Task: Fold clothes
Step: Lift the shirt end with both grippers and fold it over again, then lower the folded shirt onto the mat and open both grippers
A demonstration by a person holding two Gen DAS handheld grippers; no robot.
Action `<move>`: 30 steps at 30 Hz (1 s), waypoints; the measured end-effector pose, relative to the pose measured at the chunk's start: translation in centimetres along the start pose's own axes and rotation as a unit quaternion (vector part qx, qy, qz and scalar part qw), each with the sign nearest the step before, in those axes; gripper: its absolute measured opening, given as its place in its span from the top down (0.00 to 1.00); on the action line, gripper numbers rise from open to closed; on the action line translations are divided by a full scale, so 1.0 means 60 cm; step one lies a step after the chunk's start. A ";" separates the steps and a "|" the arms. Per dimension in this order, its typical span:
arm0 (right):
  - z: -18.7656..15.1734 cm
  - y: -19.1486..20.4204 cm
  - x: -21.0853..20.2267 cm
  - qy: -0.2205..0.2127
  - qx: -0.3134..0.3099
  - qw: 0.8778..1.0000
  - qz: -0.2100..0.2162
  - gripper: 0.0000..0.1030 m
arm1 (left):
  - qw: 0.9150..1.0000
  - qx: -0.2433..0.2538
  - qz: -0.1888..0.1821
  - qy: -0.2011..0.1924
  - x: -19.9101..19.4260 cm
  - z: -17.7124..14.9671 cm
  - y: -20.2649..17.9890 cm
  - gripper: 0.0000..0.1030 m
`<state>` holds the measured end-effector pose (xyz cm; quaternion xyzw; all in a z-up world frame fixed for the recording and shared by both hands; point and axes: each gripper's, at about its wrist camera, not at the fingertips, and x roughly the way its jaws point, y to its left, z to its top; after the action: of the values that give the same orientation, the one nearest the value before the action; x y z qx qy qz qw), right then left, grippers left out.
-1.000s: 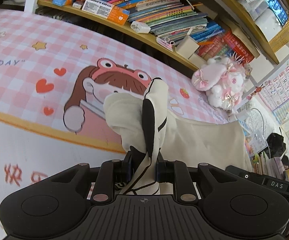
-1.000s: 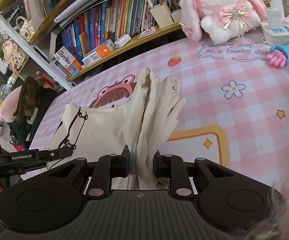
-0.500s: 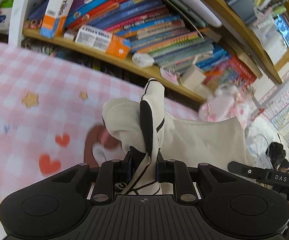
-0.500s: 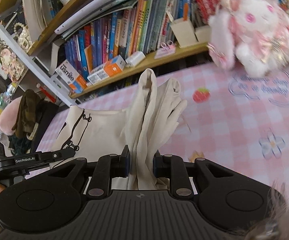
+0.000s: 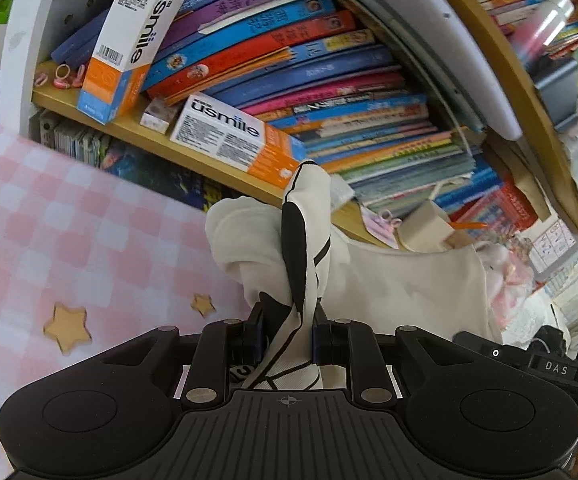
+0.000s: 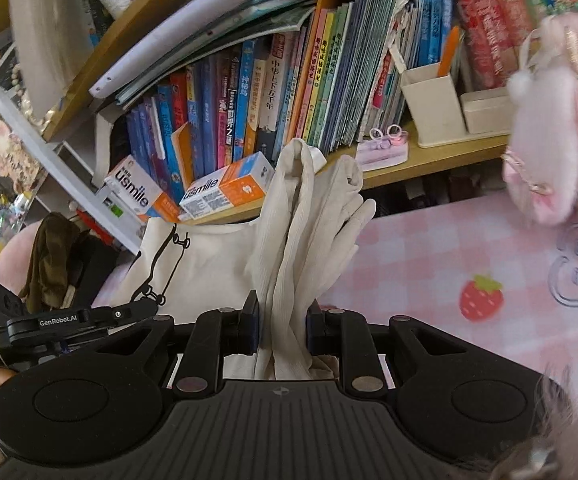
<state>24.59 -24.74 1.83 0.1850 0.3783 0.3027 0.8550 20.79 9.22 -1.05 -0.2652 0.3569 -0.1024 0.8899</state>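
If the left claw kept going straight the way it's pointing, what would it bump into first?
Probably the bookshelf: past the cream shirt that the left claw is pinching, the orange usmile box on the shelf edge lies straight ahead, though depth is hard to judge.

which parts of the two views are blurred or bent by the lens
Left wrist view: the pink checked table mat is smeared by motion, the wooden bookshelf bows in a fisheye curve, and the cream garment with black print in the left gripper stays sharp. Right wrist view: the pink plush rabbit is blurred, while the ribbed cream fabric in the right gripper is crisp.
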 end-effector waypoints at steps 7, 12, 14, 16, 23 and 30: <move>0.010 -0.006 0.051 -0.005 0.005 1.000 -0.001 0.82 | 1.000 -0.013 0.000 -0.004 0.026 0.008 0.034 0.81; 0.008 -0.010 0.077 -0.006 0.006 1.000 -0.003 0.82 | 1.000 -0.023 -0.001 -0.007 0.045 0.013 0.058 0.81; 0.005 -0.013 0.085 -0.003 0.006 1.000 -0.005 0.82 | 1.000 -0.027 0.001 -0.006 0.051 0.009 0.066 0.81; 0.002 -0.016 0.091 -0.001 0.009 1.000 -0.006 0.82 | 0.999 -0.032 0.002 -0.004 0.056 0.006 0.073 0.80; -0.012 -0.046 0.116 0.028 0.059 0.998 -0.020 0.81 | 0.997 -0.072 -0.003 0.009 0.076 -0.008 0.105 0.73; -0.032 -0.090 0.128 0.026 0.147 0.989 -0.003 0.75 | 0.997 -0.083 -0.001 0.001 0.079 -0.019 0.111 0.69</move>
<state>29.24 -23.57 -6.44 0.2995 0.4409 0.2462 0.8095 23.38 12.60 -8.13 -0.3385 0.3651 -0.0737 0.8641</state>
